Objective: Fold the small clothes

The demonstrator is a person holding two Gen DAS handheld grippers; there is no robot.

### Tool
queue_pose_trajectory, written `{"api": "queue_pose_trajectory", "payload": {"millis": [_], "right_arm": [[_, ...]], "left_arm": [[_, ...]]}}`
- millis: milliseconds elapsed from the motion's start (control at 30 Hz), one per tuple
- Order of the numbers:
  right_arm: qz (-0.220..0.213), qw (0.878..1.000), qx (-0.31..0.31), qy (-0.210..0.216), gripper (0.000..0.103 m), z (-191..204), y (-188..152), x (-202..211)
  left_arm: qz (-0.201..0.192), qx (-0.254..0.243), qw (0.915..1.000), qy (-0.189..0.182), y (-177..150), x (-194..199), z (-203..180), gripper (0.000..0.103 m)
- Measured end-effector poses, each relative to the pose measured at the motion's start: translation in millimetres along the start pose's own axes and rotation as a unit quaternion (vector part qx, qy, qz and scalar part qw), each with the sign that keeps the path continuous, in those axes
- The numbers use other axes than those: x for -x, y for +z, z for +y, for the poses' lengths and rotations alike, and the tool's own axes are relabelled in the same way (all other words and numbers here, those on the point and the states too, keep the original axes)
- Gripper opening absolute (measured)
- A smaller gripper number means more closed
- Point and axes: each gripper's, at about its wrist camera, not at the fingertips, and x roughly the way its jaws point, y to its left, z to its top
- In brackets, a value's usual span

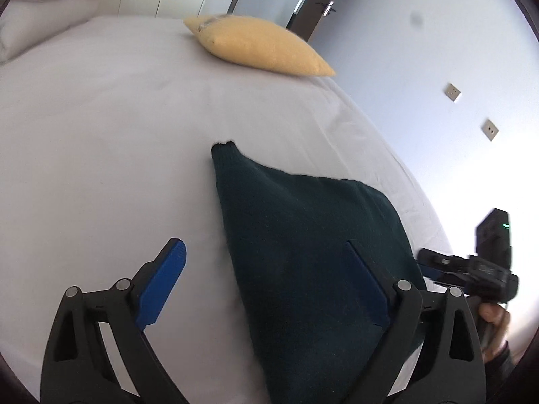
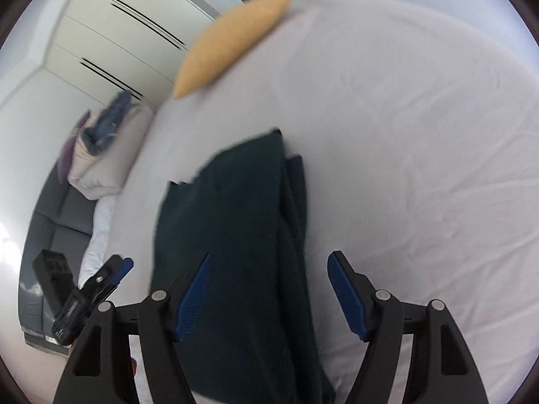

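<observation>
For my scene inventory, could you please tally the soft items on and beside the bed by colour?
Dark green: 1, the folded dark green knitted garment on the white bed sheet
Yellow: 1, the yellow textured cushion
Blue: 1, the crumpled blue cloth
Beige: 1, the pale beige pillow under it
Total: 4

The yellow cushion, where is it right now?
The yellow cushion lies at the far edge of the white bed, beyond the dark green garment, in both wrist views.
</observation>
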Motion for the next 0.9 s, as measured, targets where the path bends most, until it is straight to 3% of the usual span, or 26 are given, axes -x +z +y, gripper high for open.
{"api": "queue_pose_trajectory", "payload": {"millis": [67, 167, 233, 300, 400, 500, 600, 767, 900], "right_arm": [[0.028, 1.000, -0.008, 0.009, 0.073, -2.7, -1.1, -15.0], [0.032, 0.999, 0.007, 0.013, 0.075, -0.2, -5.7, -22.9], [0.038, 0.999, 0.003, 0.022, 0.074, -1.2, -5.0, -26.4], [0.043, 0.999, 0.009, 0.020, 0.063, 0.8, -4.0, -28.2], [0.050, 0.998, 0.019, 0.013, 0.041, 5.4, -4.5, -29.0], [0.035, 0.998, 0.046, -0.022, 0.029, 21.9, -11.5, -23.0], [0.011, 0.994, 0.094, -0.055, 0.026, 57.6, -25.3, -3.9], [-0.002, 0.989, 0.141, -0.048, 0.024, 110.1, -58.4, 29.8], [0.000, 0.987, 0.161, -0.014, 0.024, 148.3, -106.7, 53.4]], "left_arm": [[0.038, 0.010, 0.9991, -0.017, -1.5, -17.9, 2.3, 0.094], [0.097, 0.022, 0.9948, -0.021, -16.9, -46.9, 3.4, 0.094], [0.107, 0.065, 0.9911, -0.044, -19.6, -61.7, 13.5, 0.094], [0.113, 0.091, 0.9881, -0.050, -15.9, -65.9, 18.6, 0.092], [0.141, 0.086, 0.9836, -0.073, -12.0, -69.7, 10.8, 0.055], [0.144, 0.059, 0.9867, -0.048, -9.3, -65.3, -2.2, 0.046], [0.134, 0.038, 0.9894, -0.042, -12.8, -43.2, -10.9, 0.038], [0.107, 0.011, 0.9938, -0.027, -19.6, 17.0, -17.0, 0.036], [0.072, -0.022, 0.9972, 0.004, -39.6, 99.7, -15.4, 0.036]]}}
